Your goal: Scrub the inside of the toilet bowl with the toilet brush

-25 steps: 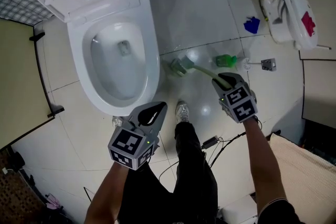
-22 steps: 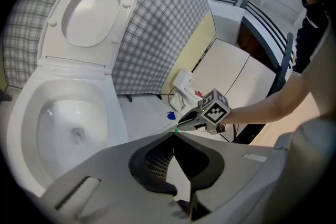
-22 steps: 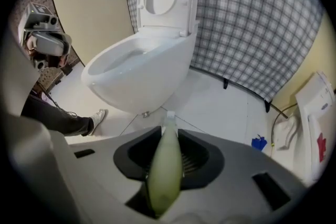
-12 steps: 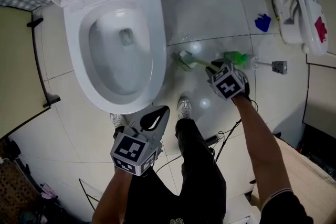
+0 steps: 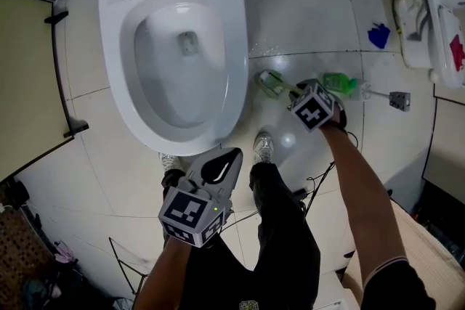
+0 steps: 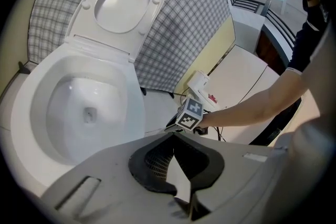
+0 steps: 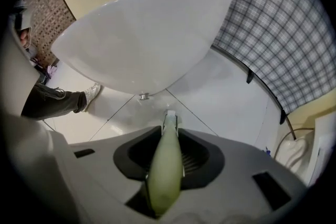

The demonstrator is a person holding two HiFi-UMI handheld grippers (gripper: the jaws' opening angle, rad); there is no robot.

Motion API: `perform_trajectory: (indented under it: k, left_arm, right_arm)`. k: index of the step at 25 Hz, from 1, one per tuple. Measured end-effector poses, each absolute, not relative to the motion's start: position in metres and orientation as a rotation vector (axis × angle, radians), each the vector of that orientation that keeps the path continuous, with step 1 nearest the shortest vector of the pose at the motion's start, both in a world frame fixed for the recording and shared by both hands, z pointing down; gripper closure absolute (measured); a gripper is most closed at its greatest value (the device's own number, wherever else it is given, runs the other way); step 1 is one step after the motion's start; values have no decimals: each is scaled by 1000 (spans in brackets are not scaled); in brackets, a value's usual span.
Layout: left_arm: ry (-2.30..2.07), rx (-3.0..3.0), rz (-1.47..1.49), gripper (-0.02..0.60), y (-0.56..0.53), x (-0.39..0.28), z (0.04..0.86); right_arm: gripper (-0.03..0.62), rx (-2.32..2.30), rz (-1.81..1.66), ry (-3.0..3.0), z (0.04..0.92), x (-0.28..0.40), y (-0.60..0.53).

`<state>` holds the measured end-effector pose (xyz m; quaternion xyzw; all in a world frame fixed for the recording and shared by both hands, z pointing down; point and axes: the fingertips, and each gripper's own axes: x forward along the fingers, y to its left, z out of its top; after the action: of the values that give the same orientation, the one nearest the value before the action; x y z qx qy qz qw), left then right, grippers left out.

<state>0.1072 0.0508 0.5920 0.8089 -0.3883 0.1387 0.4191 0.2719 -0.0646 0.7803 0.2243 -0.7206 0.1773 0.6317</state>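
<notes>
The white toilet bowl point(image 5: 182, 47) stands open with its lid up; it also fills the left gripper view as toilet bowl point(image 6: 79, 107). The toilet brush point(image 5: 270, 82), pale green, lies low over the floor tiles just right of the bowl. My right gripper point(image 5: 299, 92) points down and is shut on the brush handle point(image 7: 165, 170), whose head point(image 7: 169, 118) sticks out past the jaws toward the bowl's outer wall. My left gripper point(image 5: 231, 155) hangs near the bowl's front rim, its tips point(image 6: 173, 136) touching with nothing between them.
A green brush holder point(image 5: 340, 82) sits on the floor by the right gripper. Further right are a blue scrap point(image 5: 378, 35), a metal fitting point(image 5: 398, 99) and a white appliance point(image 5: 436, 11). The person's shoe point(image 5: 264, 147) and cables point(image 5: 305, 192) lie below.
The right gripper has dropped toward the floor with the brush, ending closer to the toilet's side. The left gripper has sunk a little by the bowl's front.
</notes>
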Motion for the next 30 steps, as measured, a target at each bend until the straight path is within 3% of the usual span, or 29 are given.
perform_trajectory:
  k: [9,10,13,17,25,30]
  left_arm:
    - [-965,2038,346,572,45,107,589]
    - [-963,2039,342,572,44,108,588]
    - [-954,2050,340,572,46,107,585]
    - [-952,2053,340,572,48,100,580]
    - [-992,2195,358,572,10,72,488]
    - [-1071,2292,320,572,-15,38,392]
  right_arm:
    - [473,582,412,-1689,784,275,-65]
    - [462,602,423,-1703,782,275,-66]
    - [330,626,473,-1732,777,270,-66]
    - [326,686,471,-1765,750,270,-68]
    - [327,937,456,-2007,580,244,-74]
    - [330,1065,480,-2262,442,176,-70]
